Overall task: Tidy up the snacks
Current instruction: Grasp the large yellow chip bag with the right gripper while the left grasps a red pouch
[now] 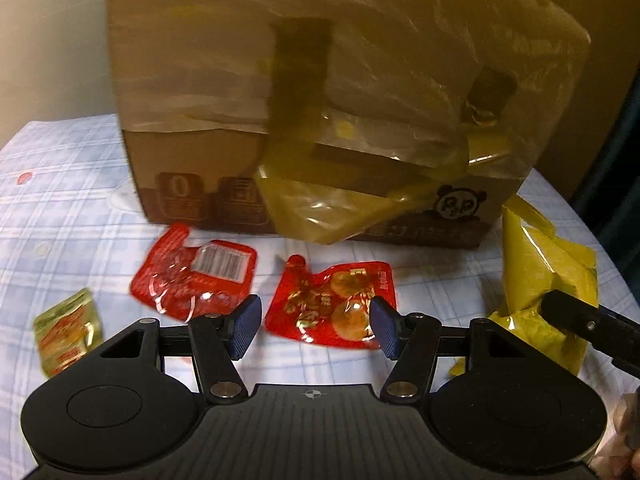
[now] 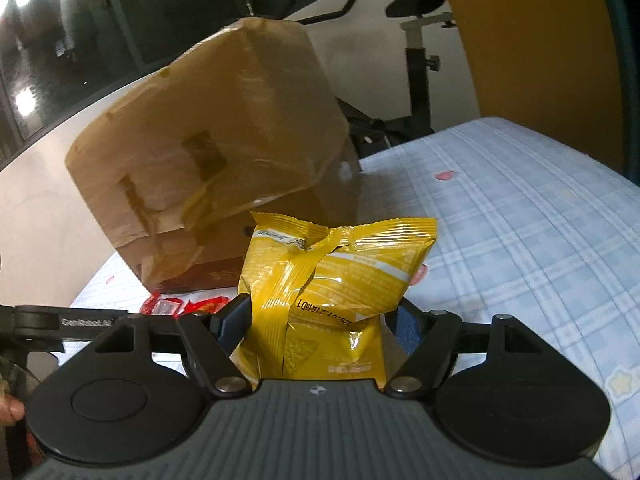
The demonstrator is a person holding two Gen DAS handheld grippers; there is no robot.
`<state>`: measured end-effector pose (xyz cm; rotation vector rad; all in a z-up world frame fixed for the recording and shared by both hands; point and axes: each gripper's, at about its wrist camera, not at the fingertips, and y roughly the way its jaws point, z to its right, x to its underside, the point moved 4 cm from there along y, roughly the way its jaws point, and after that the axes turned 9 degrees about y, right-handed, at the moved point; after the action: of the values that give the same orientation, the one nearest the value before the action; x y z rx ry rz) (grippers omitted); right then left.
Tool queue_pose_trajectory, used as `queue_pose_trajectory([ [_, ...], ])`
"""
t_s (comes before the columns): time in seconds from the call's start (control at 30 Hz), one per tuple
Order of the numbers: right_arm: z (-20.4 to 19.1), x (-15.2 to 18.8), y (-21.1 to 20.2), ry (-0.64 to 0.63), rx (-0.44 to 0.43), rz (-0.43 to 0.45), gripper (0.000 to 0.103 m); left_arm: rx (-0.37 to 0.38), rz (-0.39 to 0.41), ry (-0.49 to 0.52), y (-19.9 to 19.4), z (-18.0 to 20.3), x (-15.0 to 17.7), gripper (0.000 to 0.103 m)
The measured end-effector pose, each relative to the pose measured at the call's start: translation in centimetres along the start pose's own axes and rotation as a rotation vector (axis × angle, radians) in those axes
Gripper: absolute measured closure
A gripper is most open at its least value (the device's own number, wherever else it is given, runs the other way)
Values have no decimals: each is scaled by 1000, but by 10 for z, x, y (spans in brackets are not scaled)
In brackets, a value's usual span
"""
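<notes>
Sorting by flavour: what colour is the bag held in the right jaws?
Yellow bag, seen best in the right wrist view.

Blurred cardboard box (image 1: 320,92), top cut off.

An exercise bike (image 2: 416,60) stands beyond the checked tablecloth (image 2: 520,216) — dark windows (image 2: 60,40) behind.

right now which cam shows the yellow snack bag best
The right wrist view: the yellow snack bag fills the centre, clamped in the right gripper. The left wrist view catches it only at the right edge.
</notes>
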<state>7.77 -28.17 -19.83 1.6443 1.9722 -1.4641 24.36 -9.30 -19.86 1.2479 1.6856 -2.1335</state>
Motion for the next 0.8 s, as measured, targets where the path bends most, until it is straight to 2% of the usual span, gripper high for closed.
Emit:
queue_pose_trajectory([
  [0.1, 3, 1, 1, 12, 0, -4, 28, 18, -1, 3, 9, 1, -2, 41],
  [0.37, 2, 3, 6, 8, -16, -14, 28, 2, -11, 21, 27, 2, -7, 40],
  [0.57, 3, 2, 8, 9, -22, -13, 28, -17, -5, 43, 32, 13, -7, 35],
  [0.8, 2, 4, 9, 11, -26, -13, 28, -72, 3, 60, 40, 36, -3, 28],
])
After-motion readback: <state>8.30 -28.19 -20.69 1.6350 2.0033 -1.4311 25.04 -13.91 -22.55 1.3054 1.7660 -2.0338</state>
